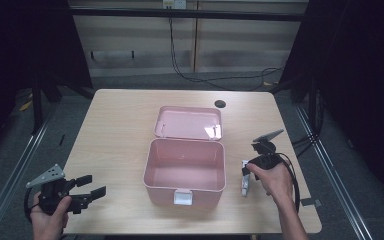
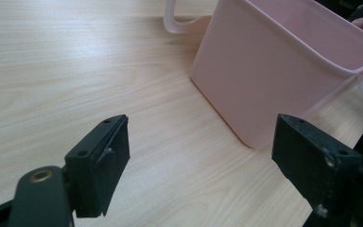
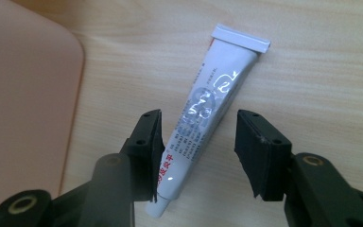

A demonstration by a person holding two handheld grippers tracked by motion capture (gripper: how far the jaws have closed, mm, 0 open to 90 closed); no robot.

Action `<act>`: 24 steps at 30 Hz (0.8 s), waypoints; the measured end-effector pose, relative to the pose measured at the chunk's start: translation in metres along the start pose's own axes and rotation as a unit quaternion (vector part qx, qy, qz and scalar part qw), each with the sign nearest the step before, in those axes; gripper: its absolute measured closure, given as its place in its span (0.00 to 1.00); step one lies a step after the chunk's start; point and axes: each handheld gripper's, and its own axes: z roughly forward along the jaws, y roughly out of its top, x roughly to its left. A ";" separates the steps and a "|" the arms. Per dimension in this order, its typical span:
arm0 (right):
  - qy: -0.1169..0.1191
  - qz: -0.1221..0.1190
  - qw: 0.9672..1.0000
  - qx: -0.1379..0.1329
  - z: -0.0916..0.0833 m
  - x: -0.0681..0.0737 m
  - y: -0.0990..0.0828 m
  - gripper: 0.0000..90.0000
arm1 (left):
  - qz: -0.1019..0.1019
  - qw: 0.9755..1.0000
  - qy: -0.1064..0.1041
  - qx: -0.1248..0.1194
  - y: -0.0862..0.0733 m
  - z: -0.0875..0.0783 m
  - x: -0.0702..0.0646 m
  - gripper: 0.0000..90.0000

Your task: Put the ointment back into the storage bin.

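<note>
At a wooden table [image 1: 120, 115], a person lowers the right gripper [image 3: 198, 156] over a white tube [image 3: 203, 113] that lies flat on the wood just to the right of an open pink box [image 1: 185, 172], its lid [image 1: 187, 122] folded back. The right fingers [image 3: 260, 151] stand apart on either side of the tube, not yet pressing it; the tube lies at a slant, its capped end close against one finger and its flat crimped end pointing away. That slant looks like the main risk: closing now could catch only the narrow end, so the slick tube may pivot, squirt out sideways or skid toward the box wall. A hard squeeze on the soft middle could also dent it or force paste toward the cap. The left gripper [image 1: 82, 192] waits near the table's front left corner, fingers [image 2: 101, 165] wide open and empty, too far off to steady anything if the tube slides.
</note>
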 end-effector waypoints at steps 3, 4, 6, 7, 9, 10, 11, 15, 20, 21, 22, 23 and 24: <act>-0.008 0.005 1.000 0.022 0.005 0.001 0.005 0.60 | -0.001 1.000 -0.002 0.001 0.000 -0.001 0.000 0.22; -0.011 0.007 1.000 0.028 0.006 0.001 0.007 0.60 | 0.000 1.000 -0.003 0.001 0.000 -0.001 0.000 0.22; -0.017 0.012 0.999 0.035 0.008 0.002 0.010 0.61 | -0.002 1.000 -0.003 0.002 0.000 0.000 0.000 0.22; -0.017 0.014 0.999 0.039 0.008 0.002 0.011 0.61 | -0.002 1.000 -0.003 0.002 0.000 0.000 0.000 0.22; -0.020 0.018 0.998 0.049 0.010 0.004 0.014 0.62 | 0.001 1.000 -0.003 0.002 0.000 0.000 0.000 0.22; -0.020 0.018 0.998 0.049 0.010 0.004 0.014 0.62 | 0.001 1.000 -0.003 0.002 0.000 0.000 0.000 0.22; -0.022 0.020 0.998 0.052 0.010 0.005 0.015 0.62 | 0.000 1.000 -0.005 0.004 0.000 0.000 0.000 0.22; -0.036 0.020 0.997 0.067 0.017 0.008 0.018 0.65 | -0.001 1.000 -0.006 0.005 -0.001 0.000 0.000 0.22; -0.046 0.025 0.995 0.080 0.022 0.011 0.019 0.69 | -0.001 1.000 -0.007 0.006 -0.001 0.000 0.000 0.22; -0.048 0.022 0.995 0.083 0.023 0.012 0.019 0.69 | -0.001 1.000 -0.007 0.005 -0.001 0.000 0.000 0.22; -0.052 0.020 0.995 0.083 0.025 0.012 0.020 0.70 | -0.001 1.000 -0.006 0.004 -0.001 0.000 0.000 0.22; -0.055 0.022 0.994 0.088 0.026 0.012 0.020 0.71 | -0.001 1.000 -0.006 0.004 -0.001 0.000 0.000 0.22; -0.055 0.022 0.994 0.088 0.027 0.012 0.020 0.73 | 0.000 1.000 -0.005 0.005 -0.001 0.000 0.000 0.22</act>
